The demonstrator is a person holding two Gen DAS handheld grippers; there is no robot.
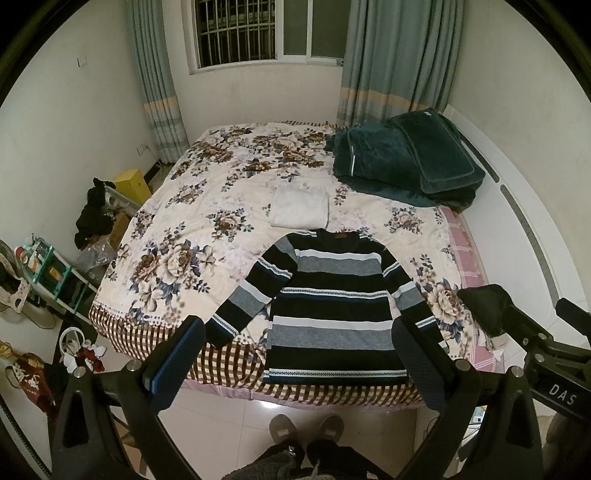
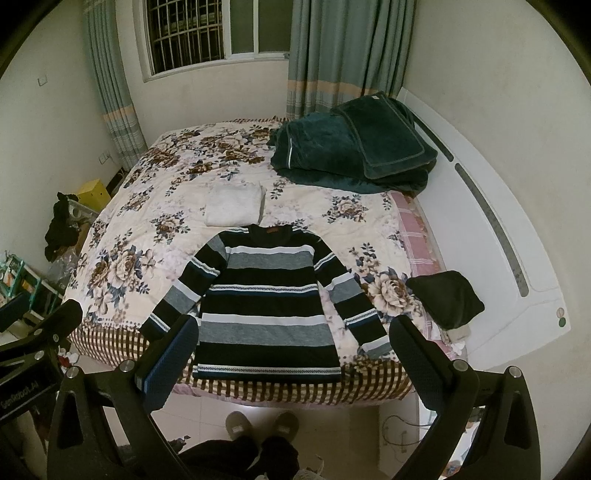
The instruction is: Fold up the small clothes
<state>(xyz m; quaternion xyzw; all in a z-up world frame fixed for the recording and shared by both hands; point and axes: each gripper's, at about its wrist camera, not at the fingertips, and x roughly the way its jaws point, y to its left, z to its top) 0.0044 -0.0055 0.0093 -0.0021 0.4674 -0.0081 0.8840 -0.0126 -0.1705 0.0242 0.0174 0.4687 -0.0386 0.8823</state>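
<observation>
Left hand-held gripper [image 1: 299, 354]: fingers spread wide, nothing between them, held above the near edge of the bed [image 1: 155, 229]. Right hand-held gripper [image 2: 293, 352]: likewise spread wide and empty, above the same near edge. Each gripper's body shows at the side of the other's view.

Striped sweater [image 1: 332, 314]: lies flat and face up on the bed, at the middle of the near edge. Long axis runs from near edge toward the far edge; collar points to the far edge and the window [image 1: 251, 33], hem lies along the near edge over the checked border. Both sleeves are spread outward and slant down toward the near corners; cuffs rest near the hem line.

Folded white cloth [image 1: 299, 206]: just beyond the collar, toward the bed centre. Dark green blanket [image 1: 402, 158]: folded pile at the far right corner. Small black bundle [image 2: 447, 297]: at the right edge, near the right sleeve, apart from it.

Person's slippers [image 2: 262, 424] on the floor, just below the near edge.
</observation>
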